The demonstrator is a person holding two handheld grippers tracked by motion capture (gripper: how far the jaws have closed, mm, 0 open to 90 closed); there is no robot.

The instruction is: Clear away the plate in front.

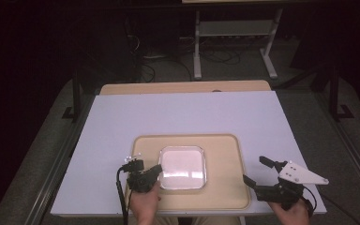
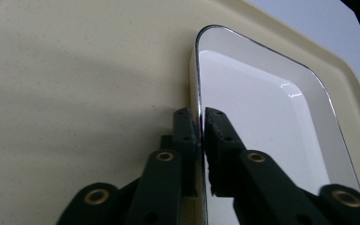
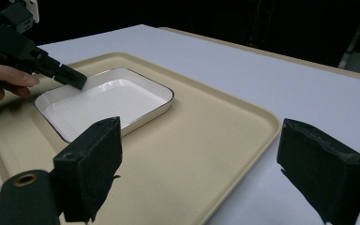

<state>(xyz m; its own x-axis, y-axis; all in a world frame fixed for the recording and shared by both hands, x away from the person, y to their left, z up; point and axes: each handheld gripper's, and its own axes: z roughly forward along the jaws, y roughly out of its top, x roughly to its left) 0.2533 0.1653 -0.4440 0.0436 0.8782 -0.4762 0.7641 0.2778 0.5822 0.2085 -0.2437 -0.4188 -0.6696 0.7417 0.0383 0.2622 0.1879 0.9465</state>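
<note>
The dish (image 1: 183, 167) sits on the tray (image 1: 225, 187) just ahead of the left gripper (image 1: 157, 172) from above, its rim between that gripper's near-closed jaws up close, pad contact hard to judge, likely a release calling for withdrawal, while the right gripper (image 3: 199, 173) gapes empty beside.

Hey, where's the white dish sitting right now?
In the high view the white dish sits left of centre on the beige tray, near the table's front edge, with the left gripper straddling its left rim.
</note>
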